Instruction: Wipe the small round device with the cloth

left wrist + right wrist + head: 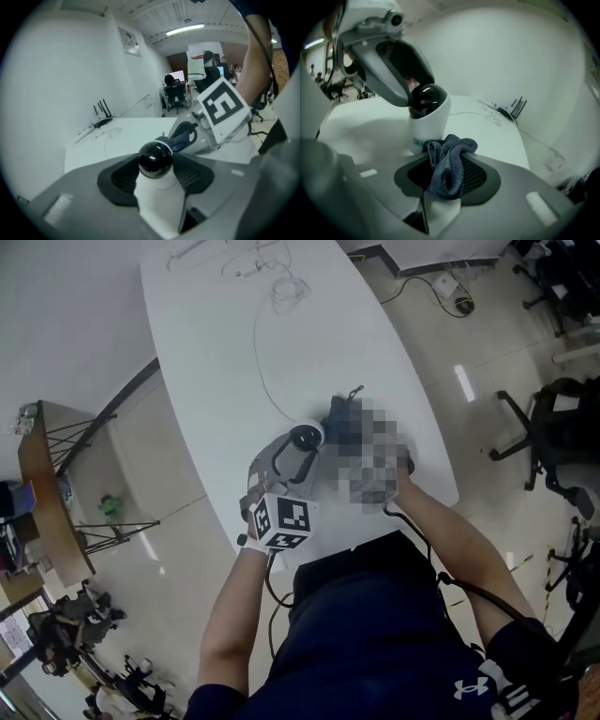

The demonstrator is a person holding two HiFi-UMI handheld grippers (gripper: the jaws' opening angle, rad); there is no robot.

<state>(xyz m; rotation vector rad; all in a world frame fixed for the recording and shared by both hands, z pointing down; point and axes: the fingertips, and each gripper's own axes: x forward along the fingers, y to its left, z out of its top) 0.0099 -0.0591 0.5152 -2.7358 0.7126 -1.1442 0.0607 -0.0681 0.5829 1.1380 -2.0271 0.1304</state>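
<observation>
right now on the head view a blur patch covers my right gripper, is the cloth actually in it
Observer: Yes. In the right gripper view the right gripper is shut on a bunched blue-grey cloth.
Operator: and is the left one really on the device
Observer: The left gripper view shows the left gripper closed on the white body of the small dome camera, with its black dome rising above the jaws.
Operator: cloth touching it yet
Observer: The cloth hangs close to the camera's base, and the camera stands upright on the white table. I can't confirm contact.
</observation>
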